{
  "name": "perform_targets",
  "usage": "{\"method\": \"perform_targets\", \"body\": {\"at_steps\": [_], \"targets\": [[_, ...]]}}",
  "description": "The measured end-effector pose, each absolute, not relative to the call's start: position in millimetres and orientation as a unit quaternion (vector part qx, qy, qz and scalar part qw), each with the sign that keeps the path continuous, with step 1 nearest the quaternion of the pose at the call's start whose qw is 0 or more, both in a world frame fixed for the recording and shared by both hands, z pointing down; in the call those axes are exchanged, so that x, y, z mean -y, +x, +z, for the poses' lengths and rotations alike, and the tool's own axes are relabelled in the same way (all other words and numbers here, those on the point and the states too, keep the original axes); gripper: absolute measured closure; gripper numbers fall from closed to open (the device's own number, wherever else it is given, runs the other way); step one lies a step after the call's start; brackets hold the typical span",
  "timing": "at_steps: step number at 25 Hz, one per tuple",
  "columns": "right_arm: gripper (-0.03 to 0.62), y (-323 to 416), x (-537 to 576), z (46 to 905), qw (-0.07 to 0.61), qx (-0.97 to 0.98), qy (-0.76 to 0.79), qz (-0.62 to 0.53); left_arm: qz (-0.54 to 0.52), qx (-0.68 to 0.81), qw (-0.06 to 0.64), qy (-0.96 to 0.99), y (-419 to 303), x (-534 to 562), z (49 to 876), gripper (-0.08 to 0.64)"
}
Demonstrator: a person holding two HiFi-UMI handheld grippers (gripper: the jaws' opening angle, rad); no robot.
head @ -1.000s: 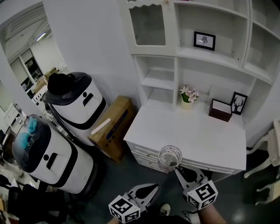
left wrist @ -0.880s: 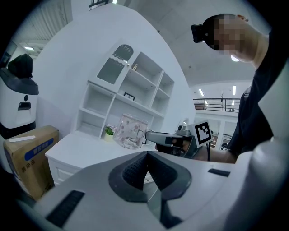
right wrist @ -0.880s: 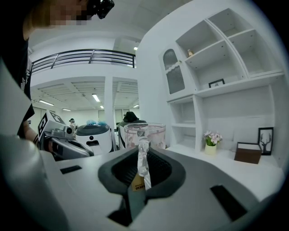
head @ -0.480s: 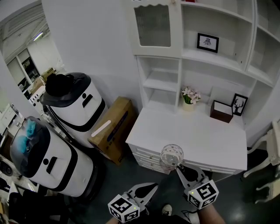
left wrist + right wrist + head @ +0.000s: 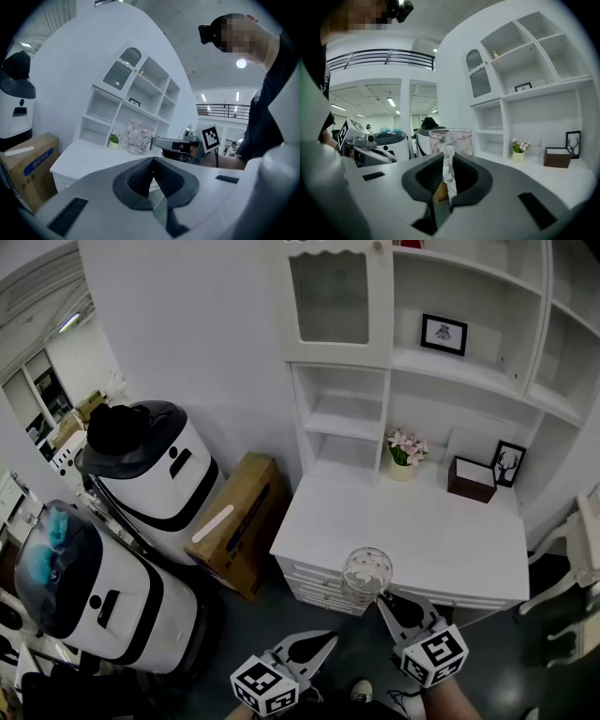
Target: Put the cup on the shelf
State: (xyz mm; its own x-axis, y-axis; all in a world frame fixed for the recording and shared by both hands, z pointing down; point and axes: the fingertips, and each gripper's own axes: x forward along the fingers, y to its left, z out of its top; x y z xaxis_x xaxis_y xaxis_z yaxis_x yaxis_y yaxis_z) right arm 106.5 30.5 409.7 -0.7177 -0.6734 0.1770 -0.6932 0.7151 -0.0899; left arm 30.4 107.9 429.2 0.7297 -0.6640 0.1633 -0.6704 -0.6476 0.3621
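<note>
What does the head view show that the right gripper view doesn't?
Only the head view shows the desk drawers, a shoe on the floor and the marker cube on the right hand-held gripper. Only the right gripper view shows a balcony railing and ceiling lights. Both show the cup clamped in that hand-held gripper, the flowers, the brown box and the white shelf.
</note>
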Motion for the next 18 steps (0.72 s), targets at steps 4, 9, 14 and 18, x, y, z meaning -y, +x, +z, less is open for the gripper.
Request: {"method": "perform_targets", "body": {"at_steps": [4,9,14,18], "targets": [[0.561,97,-25,410,0.065,0.921,0.376,0.078,0.008,0.361,0.204,0.91,20,-101,430,0.555],[0.56,83,-15,410,0.065,0.918,0.383,0.082,0.008,0.356,0.206,0.911,5,-92,431,0.555],[0.561,64,-5,413,0.066,0.917,0.385,0.084,0.009,0.352,0.208,0.913,-14,-83,435,0.555],[0.561,50,3,415,0.066,0.915,0.389,0.086,0.01,0.348,0.208,0.914,-28,-75,435,0.555]]}}
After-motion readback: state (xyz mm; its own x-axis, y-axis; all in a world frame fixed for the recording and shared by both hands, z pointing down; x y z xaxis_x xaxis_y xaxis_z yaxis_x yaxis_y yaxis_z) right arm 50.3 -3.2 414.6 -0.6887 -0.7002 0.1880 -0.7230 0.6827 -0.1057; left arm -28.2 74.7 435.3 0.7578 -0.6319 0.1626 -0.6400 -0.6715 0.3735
